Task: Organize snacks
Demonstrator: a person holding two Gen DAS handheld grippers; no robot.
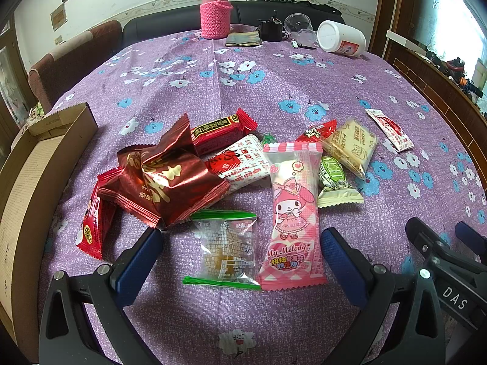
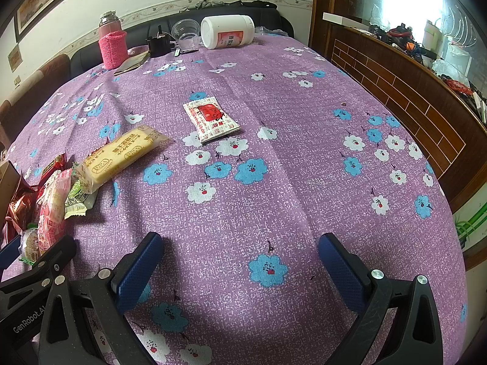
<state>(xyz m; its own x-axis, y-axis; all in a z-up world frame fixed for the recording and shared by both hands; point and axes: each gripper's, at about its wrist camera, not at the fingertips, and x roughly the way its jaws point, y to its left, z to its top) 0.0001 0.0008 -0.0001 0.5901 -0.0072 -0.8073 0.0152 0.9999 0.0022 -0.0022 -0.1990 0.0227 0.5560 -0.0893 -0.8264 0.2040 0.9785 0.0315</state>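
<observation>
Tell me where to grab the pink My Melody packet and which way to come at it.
Grip the My Melody packet across its narrow width near the lower crimped end, coming straight down with the left tool. It lies flat and long, pointing away from the tool, and the open fingers already straddle that end. Its far end is crowded by the green-and-cream packet; the clear green-edged packet lies close alongside.

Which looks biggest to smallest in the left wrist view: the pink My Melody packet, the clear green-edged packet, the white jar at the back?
1. Pink My Melody packet, clearly largest.
2. Clear green-edged packet.
3. White jar, but it lies far back, so its true size is unsure.
</observation>
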